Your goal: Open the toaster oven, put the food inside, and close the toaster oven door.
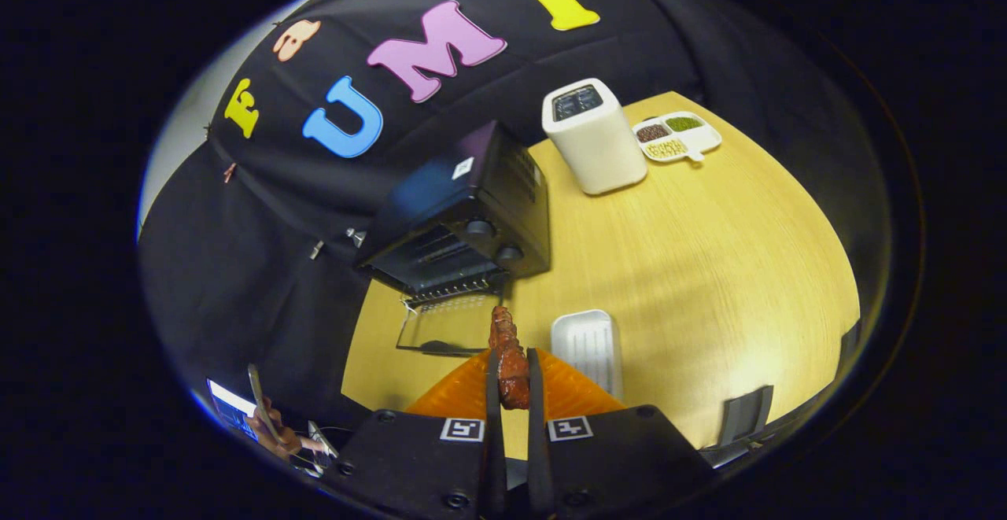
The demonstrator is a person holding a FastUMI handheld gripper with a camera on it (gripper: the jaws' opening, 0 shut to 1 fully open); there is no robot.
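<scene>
The black toaster oven (464, 221) stands on the wooden table (708, 268), its glass door (448, 327) folded down flat and open in front of it. My gripper (513, 363) is shut on a reddish-brown skewer of food (507, 351), both fingers pressing its sides. The skewer's far end points at the open door's right edge, just short of the oven mouth. The gripper hangs above the table, a little in front of the door.
A white ridged tray (586, 343) lies just right of the fingers. A white toaster (594, 138) and a divided dish of beans (678, 136) stand at the table's far side. A hand holding a phone (263, 418) shows beside the table, lower left.
</scene>
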